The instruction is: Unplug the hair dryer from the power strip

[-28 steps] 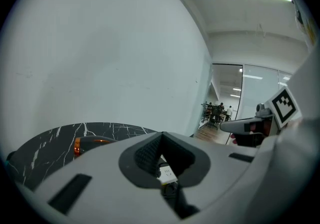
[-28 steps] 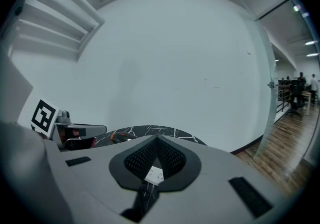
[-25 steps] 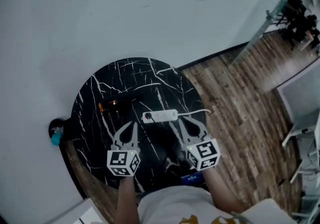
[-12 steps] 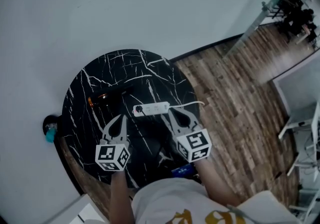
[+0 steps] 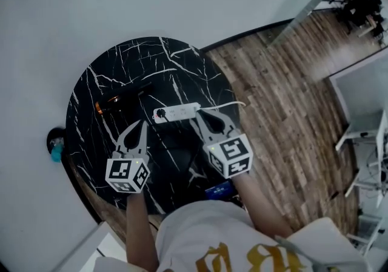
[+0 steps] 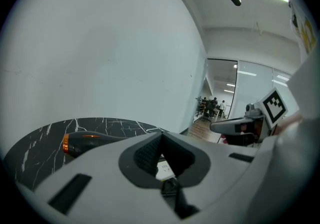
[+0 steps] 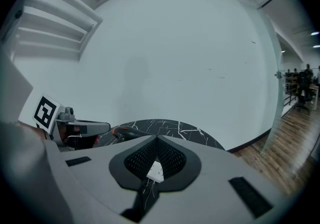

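Above black table (image 5: 121,65), right hand-held gripper (image 5: 204,117) nose-down

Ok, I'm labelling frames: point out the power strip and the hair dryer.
power strip (image 5: 179,111), head view, middle of white body.
hair dryer (image 6: 86,142), left gripper view, dark barrel beside orange ring.

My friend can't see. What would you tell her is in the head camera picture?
A white power strip lies on a round black marble table, with a dark plug at its left end and a dark hair dryer lying to its left. The person's left gripper and right gripper, both shut, point toward the strip from the near side.
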Available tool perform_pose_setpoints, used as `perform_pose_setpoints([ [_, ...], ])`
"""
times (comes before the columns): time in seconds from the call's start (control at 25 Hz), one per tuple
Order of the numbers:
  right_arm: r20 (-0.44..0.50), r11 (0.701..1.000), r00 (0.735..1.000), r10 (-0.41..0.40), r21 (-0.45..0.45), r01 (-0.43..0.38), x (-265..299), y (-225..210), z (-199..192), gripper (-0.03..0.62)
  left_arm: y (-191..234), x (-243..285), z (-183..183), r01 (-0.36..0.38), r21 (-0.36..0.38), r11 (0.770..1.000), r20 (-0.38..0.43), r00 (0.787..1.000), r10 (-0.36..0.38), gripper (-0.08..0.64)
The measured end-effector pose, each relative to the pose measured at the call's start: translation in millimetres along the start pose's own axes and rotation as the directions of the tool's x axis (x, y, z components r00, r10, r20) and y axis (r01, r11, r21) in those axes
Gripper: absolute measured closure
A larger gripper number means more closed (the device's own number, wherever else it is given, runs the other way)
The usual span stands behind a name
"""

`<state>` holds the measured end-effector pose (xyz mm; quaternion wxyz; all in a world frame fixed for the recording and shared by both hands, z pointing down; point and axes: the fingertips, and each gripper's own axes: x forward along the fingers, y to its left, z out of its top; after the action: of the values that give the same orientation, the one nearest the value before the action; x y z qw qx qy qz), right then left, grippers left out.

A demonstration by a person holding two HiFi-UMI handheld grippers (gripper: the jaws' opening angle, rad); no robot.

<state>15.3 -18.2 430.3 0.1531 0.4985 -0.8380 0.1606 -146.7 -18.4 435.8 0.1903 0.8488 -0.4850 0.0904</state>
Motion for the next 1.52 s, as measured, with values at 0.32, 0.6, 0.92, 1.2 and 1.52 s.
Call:
perform_pose_setpoints([
  [0.32,-0.037,0.998,0.997,0.065,0.021,-0.065,22,2,-3,0.594,4,18,-11,0.018,0.041,0.999,-0.054,0.998,-0.015,0.563],
  [0.6,-0.084,0.994,0.99,0.111,0.017,-0.11,41,-1,-15,0.594,12,36,-26,0.041,0.041,0.998,-0.121,0.992,-0.036,0.561],
  [0.92,-0.135,0.988,0.979,0.149,-0.009,-0.152,62,-5,-32,0.594,16,59,-47,0.095,0.045,0.994,-0.209,0.974,-0.083,0.561],
  [1.2,-0.227,0.958,0.943,0.245,-0.093,-0.271,81,14,-46,0.565,20,69,-70,0.18,0.069,0.981,-0.321,0.935,-0.149,0.488],
  [1.52,-0.366,0.904,0.879,0.305,-0.18,-0.389,100,24,-78,0.437,25,79,-93,0.292,0.197,0.936,-0.461,0.87,-0.174,0.451],
])
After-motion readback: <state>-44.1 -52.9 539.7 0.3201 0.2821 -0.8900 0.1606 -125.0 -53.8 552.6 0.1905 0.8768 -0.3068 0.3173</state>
